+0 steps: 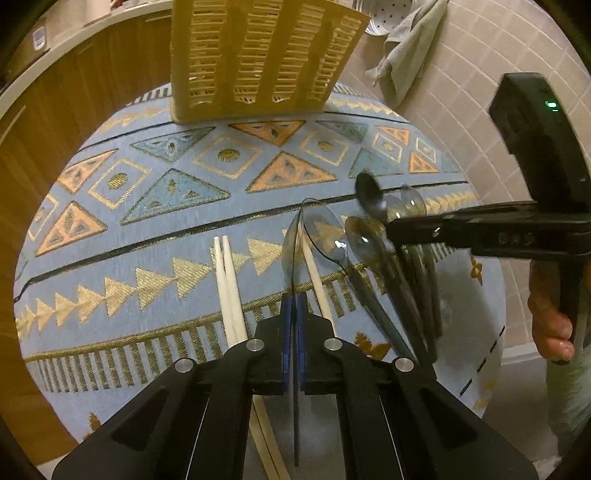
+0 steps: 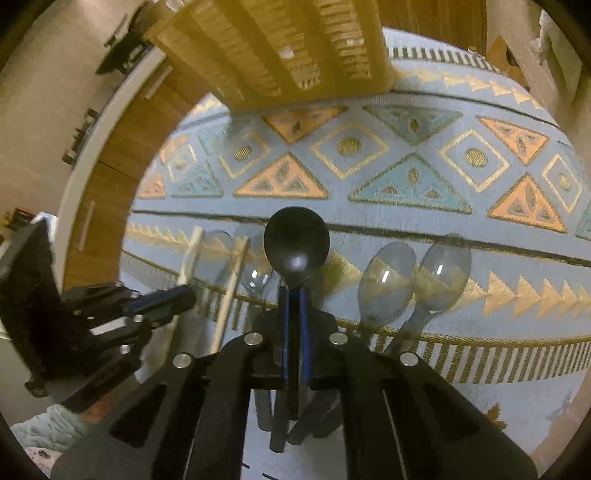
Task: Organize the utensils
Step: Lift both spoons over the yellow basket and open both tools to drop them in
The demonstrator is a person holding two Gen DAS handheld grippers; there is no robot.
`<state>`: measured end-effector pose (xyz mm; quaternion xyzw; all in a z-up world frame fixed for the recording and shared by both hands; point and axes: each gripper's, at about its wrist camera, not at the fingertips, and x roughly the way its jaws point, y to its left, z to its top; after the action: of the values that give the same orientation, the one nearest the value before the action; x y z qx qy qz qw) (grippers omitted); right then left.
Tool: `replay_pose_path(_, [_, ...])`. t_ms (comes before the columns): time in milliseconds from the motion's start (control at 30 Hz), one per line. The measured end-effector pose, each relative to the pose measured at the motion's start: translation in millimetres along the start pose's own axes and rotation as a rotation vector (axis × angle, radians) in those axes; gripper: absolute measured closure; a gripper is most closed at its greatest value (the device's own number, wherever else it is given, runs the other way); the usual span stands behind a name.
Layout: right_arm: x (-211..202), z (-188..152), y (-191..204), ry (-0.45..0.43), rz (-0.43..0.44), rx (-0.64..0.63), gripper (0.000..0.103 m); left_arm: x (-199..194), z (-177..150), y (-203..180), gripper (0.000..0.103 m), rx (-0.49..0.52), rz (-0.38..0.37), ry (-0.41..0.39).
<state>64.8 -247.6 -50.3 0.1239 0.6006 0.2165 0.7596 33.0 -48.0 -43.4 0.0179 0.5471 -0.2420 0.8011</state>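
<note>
My left gripper is shut on the handle of a clear grey plastic spoon, seen edge-on over the patterned blue cloth. A second clear spoon and white chopsticks lie just beyond it. My right gripper is shut on a black spoon with its bowl pointing ahead. Two clear spoons lie to its right and chopsticks to its left. The left gripper shows at the left of the right wrist view. The right gripper shows in the left wrist view, above a cluster of spoons.
A tan slotted utensil basket stands at the cloth's far edge, also seen as the basket. A grey towel and a white perforated dish lie on the tiled surface beyond. Wooden cabinet fronts curve around the left. A hand holds the right gripper.
</note>
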Motion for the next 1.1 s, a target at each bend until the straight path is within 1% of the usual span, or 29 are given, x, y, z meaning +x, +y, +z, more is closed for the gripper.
replay_pose_path(100, [-11, -3, -1, -0.033, 0.023, -0.003, 0.099, -2, 0, 6, 0.103, -0.031, -0.042, -0.008])
replay_pose_path(167, [-16, -5, 1, -0.050, 0.032, -0.011, 0.099, -11, 1, 9, 0.103, -0.044, -0.080, -0.047])
replay_pose_path(233, [-22, -7, 4, -0.077, 0.047, -0.020, 0.099, -22, 2, 10, 0.103, -0.049, -0.089, -0.084])
replay_pose_path(333, [-33, -8, 10, -0.132, 0.065, -0.041, 0.099, -38, 5, 14, 0.103, -0.068, -0.123, -0.152])
replay_pose_path(500, [-58, -4, 26, -0.249, 0.080, -0.098, 0.099, -67, 12, 21, 0.103, -0.092, -0.175, -0.299])
replay_pose_path(567, [-68, 0, 34, -0.301, 0.078, -0.118, 0.099, -79, 22, 23, 0.103, -0.108, -0.200, -0.372])
replay_pose_path(633, [-84, 6, 42, -0.373, 0.072, -0.144, 0.099, -93, 34, 24, 0.103, -0.115, -0.212, -0.445])
replay_pose_path(667, [-89, 9, 44, -0.394, 0.068, -0.151, 0.099, -99, 41, 25, 0.103, -0.116, -0.215, -0.483])
replay_pose_path(700, [-97, 13, 48, -0.434, 0.054, -0.164, 0.099, -108, 49, 26, 0.103, -0.116, -0.218, -0.533])
replay_pose_path(733, [-105, 17, 52, -0.480, 0.033, -0.174, 0.099, -113, 56, 26, 0.103, -0.113, -0.211, -0.566])
replay_pose_path(833, [-119, 28, 59, -0.570, -0.013, -0.185, 0.099, -128, 81, 26, 0.103, -0.104, -0.170, -0.686])
replay_pose_path(900, [-127, 39, 62, -0.638, -0.049, -0.191, 0.099, -136, 99, 29, 0.103, -0.110, -0.167, -0.754])
replay_pose_path(933, [-130, 44, 62, -0.665, -0.055, -0.188, 0.099, -139, 106, 30, 0.103, -0.110, -0.161, -0.781])
replay_pose_path(967, [-133, 50, 63, -0.686, -0.052, -0.185, 0.099, -142, 116, 30, 0.103, -0.104, -0.148, -0.829])
replay_pose_path(1067, [-144, 72, 61, -0.766, -0.067, -0.169, 0.099, -147, 135, 27, 0.103, -0.088, -0.131, -0.919])
replay_pose_path(1100, [-146, 78, 61, -0.782, -0.073, -0.165, 0.099, -148, 143, 26, 0.103, -0.084, -0.139, -0.945])
